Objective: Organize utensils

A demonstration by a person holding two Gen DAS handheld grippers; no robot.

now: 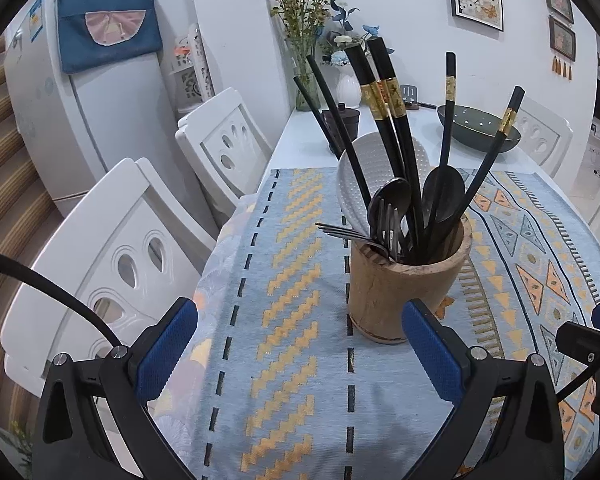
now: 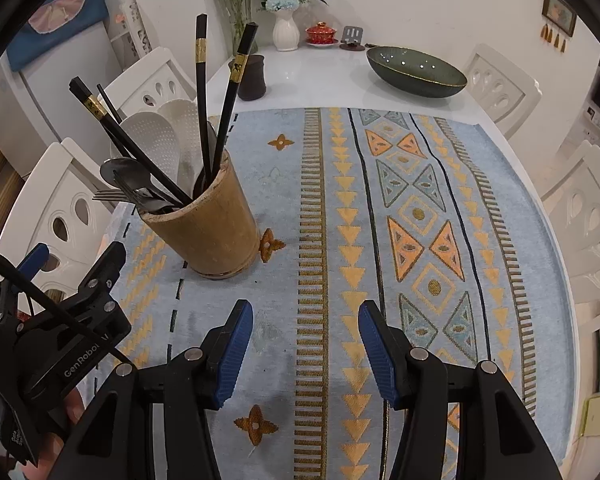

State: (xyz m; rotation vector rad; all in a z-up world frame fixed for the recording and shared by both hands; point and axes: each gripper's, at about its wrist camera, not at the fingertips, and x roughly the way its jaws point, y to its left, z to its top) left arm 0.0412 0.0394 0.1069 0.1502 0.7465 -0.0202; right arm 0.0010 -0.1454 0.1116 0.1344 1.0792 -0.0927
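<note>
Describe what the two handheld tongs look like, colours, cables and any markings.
Both tongs are black frames with silver round pins and two fingers faced with blue ribbed pads. The left tongs have a black cable curving in at the side. The right tongs look the same. The left unit's body carries white "GenRobot" lettering.

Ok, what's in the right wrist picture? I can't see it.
A bamboo cup full of chopsticks, spoons and forks stands on a patterned blue cloth. The right gripper hangs open and empty above the cloth.
</note>
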